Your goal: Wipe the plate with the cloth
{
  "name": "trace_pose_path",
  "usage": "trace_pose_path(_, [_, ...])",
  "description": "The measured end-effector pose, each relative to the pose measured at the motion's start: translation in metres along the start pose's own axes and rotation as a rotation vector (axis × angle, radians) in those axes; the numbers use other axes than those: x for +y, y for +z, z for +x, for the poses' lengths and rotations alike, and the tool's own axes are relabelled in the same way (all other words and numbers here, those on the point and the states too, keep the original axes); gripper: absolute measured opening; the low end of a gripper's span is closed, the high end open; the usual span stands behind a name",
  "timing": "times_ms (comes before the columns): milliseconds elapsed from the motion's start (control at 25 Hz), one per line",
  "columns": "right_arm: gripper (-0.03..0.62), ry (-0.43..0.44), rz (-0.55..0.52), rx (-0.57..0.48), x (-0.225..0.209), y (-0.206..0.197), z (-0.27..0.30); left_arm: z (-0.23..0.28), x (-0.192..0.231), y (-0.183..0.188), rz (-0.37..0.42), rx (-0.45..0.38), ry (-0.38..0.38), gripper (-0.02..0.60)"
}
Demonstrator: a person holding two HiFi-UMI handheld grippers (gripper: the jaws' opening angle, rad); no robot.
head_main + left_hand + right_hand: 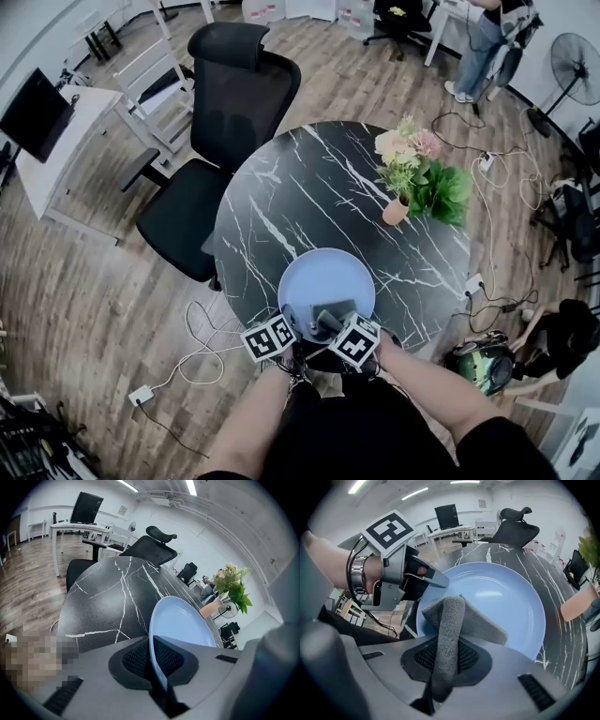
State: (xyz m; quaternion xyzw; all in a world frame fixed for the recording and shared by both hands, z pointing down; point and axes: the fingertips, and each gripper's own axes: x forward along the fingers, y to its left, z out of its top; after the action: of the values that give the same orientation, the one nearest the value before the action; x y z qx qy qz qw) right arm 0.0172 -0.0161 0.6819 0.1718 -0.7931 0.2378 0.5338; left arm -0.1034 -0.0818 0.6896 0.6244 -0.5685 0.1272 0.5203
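Observation:
A pale blue plate lies at the near edge of the round black marble table. My left gripper is shut on the plate's near left rim, which runs edge-on between its pads. My right gripper is shut on a grey cloth; the cloth spreads over the plate's near part. In the right gripper view the left gripper clamps the rim at the plate's left side.
A small pot of flowers and green leaves stands at the table's right side. A black office chair is pushed up at the far left. Cables and a power strip lie on the wooden floor around the table.

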Motion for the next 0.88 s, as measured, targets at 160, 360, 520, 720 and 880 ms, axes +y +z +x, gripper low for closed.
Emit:
trace_pose_path(160, [0.058,-0.067,-0.044,0.024,-0.026,-0.013,-0.011,0.0,0.0,0.001,0.007,0.003,-0.002,0.043])
trace_pose_path(360, [0.058,-0.142,-0.046,0.038,-0.057,-0.021,-0.019,0.001,0.0,0.0,0.019,0.008,-0.008,0.043])
trace_pose_path(520, [0.058,-0.209,-0.069,0.037,-0.078,-0.018,-0.022,0.001,0.0,0.0,0.036,0.013,-0.009,0.043])
trace_pose_path(720, [0.058,-0.287,-0.063,0.012,-0.102,-0.007,-0.023,0.0,-0.001,0.0,0.048,0.022,-0.013,0.043])
trace_pose_path(880, [0.058,-0.355,0.004,-0.072,-0.122,0.01,-0.026,0.001,-0.001,0.0,0.071,0.03,-0.016,0.044])
